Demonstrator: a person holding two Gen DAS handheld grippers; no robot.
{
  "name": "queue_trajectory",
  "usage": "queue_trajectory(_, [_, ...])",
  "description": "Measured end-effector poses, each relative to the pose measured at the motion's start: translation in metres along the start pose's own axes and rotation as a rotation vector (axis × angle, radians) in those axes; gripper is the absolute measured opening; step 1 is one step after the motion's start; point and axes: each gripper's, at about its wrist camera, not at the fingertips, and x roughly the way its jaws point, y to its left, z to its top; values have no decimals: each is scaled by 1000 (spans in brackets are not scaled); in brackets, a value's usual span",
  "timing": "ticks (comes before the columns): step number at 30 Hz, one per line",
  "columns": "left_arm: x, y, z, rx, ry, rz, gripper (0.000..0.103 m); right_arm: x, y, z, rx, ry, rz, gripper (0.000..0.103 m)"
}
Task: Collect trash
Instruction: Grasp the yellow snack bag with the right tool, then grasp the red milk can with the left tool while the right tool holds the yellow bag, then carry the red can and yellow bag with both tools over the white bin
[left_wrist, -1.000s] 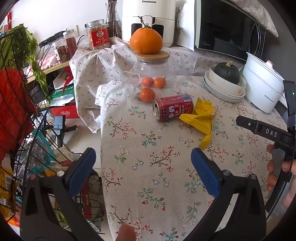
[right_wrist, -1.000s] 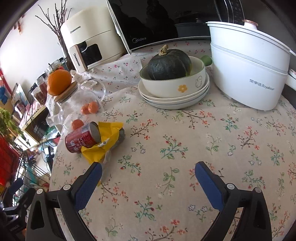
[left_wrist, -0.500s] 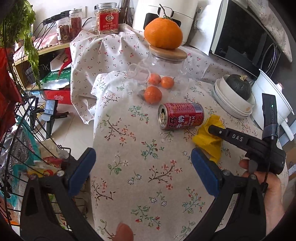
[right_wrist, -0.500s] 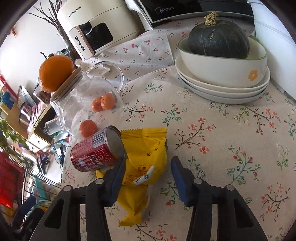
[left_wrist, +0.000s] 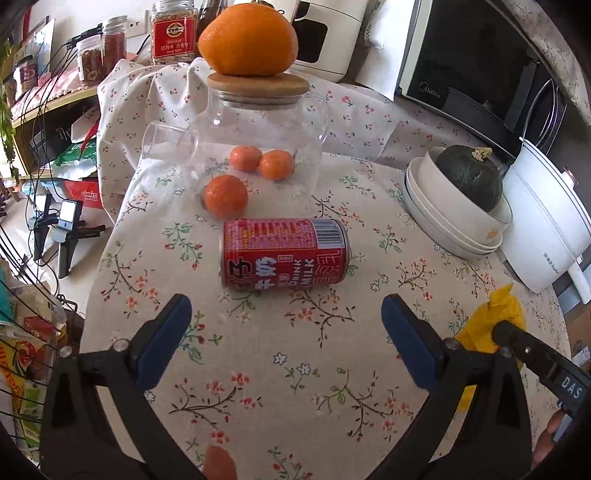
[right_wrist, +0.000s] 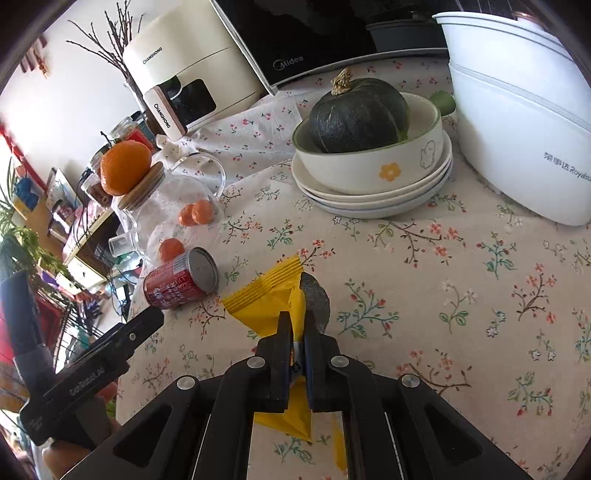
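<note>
While right claw (right_wrist: 298, 334) pinches yellow wrapper (right_wrist: 267, 301), left claw (left_wrist: 286, 325) wide open, empty, red can (left_wrist: 285, 254) just ahead

Can (left_wrist: 285, 254) lies before jar (left_wrist: 258, 140), left of wrapper (right_wrist: 273, 299).

Bare desk (left_wrist: 280, 369) lies open before the red milk can (left_wrist: 285, 254); a tangerine (left_wrist: 225, 195) and glass jar (left_wrist: 258, 136) crowd just behind it.

Bright daylight, soft shadows; strong fisheye bending, dark vignette at corners; both views sharp, no glare.
</note>
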Motion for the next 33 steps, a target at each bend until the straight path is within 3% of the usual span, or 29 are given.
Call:
queue_trajectory(9, [31,-5,12,-83,5,108,102,-33,-23,-10,-52,-13,-9,6])
queue_trajectory(14, [44,-2,15,-104,18,117,102,-37,-29,-14,-72,-10,-25,6])
queue_trajectory(17, [47,-1,15,-97,17,98,101,-39,-31,-15,-73,-6,-33,6])
queue_trajectory(21, [45,-1,14,-56,13,92,91,-43,-32,-16,-73,-8,-42,6])
queue_trajectory(33, [3,2,-9,3,28,42,90,-86,-45,-29,-46,-44,-105,6])
